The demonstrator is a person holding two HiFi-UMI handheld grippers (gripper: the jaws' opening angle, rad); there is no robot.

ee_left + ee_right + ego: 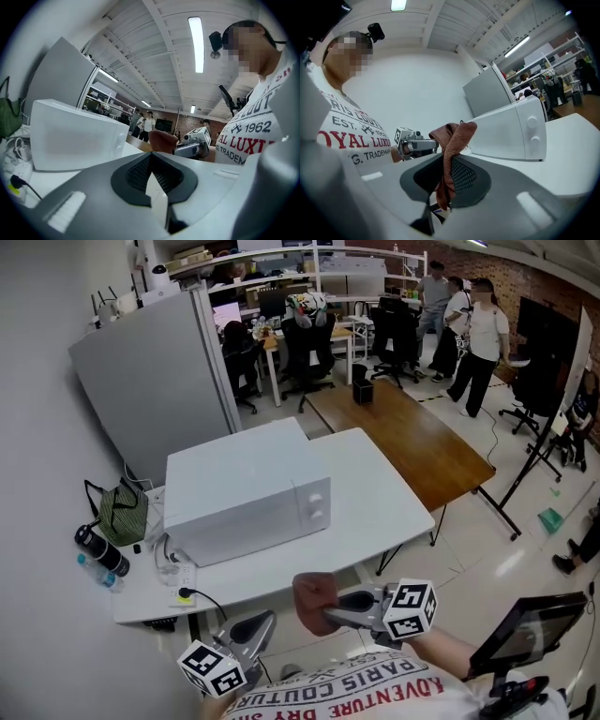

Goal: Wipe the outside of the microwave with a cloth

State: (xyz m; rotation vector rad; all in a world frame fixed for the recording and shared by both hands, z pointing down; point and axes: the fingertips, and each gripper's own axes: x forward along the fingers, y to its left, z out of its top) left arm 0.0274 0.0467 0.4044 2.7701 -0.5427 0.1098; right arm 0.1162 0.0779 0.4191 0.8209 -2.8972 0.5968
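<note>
Jaws of right gripper (333, 617) tight on brown cloth (451, 140), those of left gripper (262, 622) together, empty; microwave (246, 495) rear unseen.

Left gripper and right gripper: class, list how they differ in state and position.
The right gripper is shut on a crumpled brown cloth; the left gripper is shut and empty. In the head view the right gripper points sideways, the left gripper forward toward the white table. Both hang clear of the white box-shaped microwave.
</note>
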